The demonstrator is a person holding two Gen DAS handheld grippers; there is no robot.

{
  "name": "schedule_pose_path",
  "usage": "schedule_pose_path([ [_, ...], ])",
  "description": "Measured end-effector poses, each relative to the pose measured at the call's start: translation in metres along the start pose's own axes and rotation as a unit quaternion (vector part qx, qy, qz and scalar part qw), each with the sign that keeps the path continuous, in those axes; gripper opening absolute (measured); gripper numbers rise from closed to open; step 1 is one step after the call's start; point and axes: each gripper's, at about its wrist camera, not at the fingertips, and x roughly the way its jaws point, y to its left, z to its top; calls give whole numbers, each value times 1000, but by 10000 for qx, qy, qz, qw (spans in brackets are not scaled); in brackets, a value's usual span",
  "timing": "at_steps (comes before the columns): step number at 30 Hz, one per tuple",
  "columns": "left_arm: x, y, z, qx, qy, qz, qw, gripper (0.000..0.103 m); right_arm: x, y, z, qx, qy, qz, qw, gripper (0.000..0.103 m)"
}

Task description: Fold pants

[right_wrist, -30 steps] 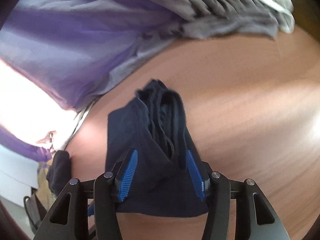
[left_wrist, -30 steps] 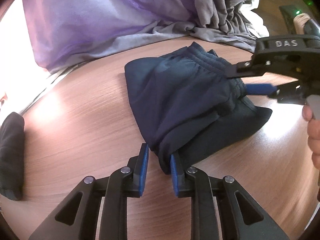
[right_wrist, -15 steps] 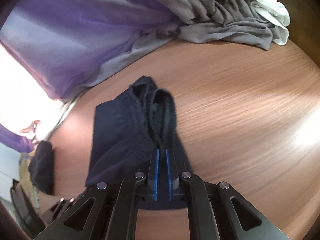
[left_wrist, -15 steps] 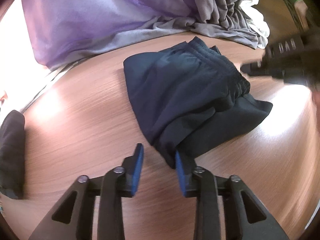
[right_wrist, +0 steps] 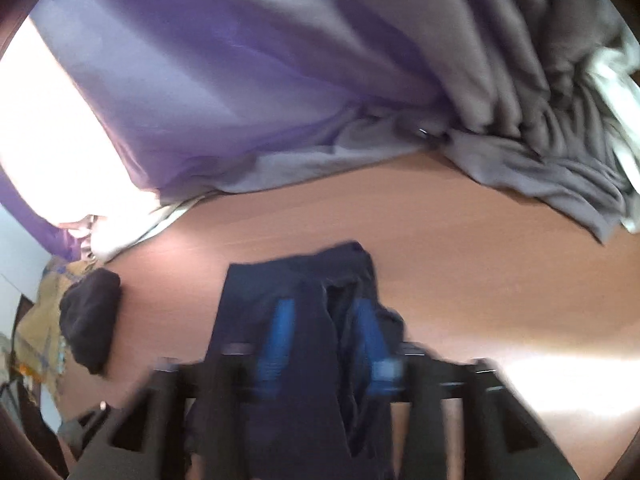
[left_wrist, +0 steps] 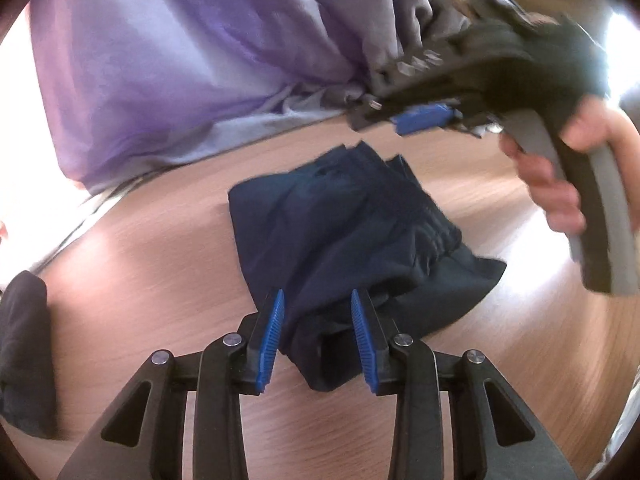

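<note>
Navy pants (left_wrist: pixel 340 232) lie folded into a small bundle on the wooden table (left_wrist: pixel 140 280). My left gripper (left_wrist: pixel 318 336) stands open low over the table, the bundle's near corner lying loose between its blue pads (left_wrist: pixel 276 336). My right gripper (left_wrist: pixel 384 118), held by a gloved hand (left_wrist: pixel 560 184), hangs in the air beyond the pants, off the cloth. Its jaws are opening with nothing between them. In the blurred right wrist view, the right gripper (right_wrist: pixel 326 344) has its pads apart, and the pants (right_wrist: pixel 260 300) show below them.
A heap of purple and grey cloth (left_wrist: pixel 180 60) fills the back of the table; its grey folds (right_wrist: pixel 540 120) and a white piece (right_wrist: pixel 616 92) reach to the right. A dark folded garment (left_wrist: pixel 24 352) sits at the left edge (right_wrist: pixel 90 320).
The right gripper shut at the waistband, then opened and rose clear of the pants toward the back. The left gripper opened wider and slid forward around the near corner.
</note>
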Motion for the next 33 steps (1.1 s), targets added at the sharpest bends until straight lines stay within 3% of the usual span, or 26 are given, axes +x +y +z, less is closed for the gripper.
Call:
schedule_pose_path([
  [6,27,5,-15,-107,467,-45,9988,35,39,1,9,206,396,154,9989,52],
  [9,26,4,-16,-97,433,-30,9990,36,48,-8,6,546,495,-136,9972,52],
  [12,25,4,-19,-121,393,-8,9992,36,47,-12,4,629,457,-80,9969,51],
  [15,25,3,-20,-137,390,35,9991,37,54,-9,5,503,542,8,9973,26],
  [17,26,5,-19,-184,402,41,9990,38,50,-8,5,488,466,-11,9977,20],
  [22,24,6,-21,-278,428,106,9986,42,15,-3,5,505,-87,-89,9986,20],
  [25,24,6,-22,-303,451,143,9984,43,18,-10,5,542,-103,-325,9979,20],
  [33,21,7,-26,-250,563,163,9980,46,44,-30,-2,689,54,-476,9965,24],
])
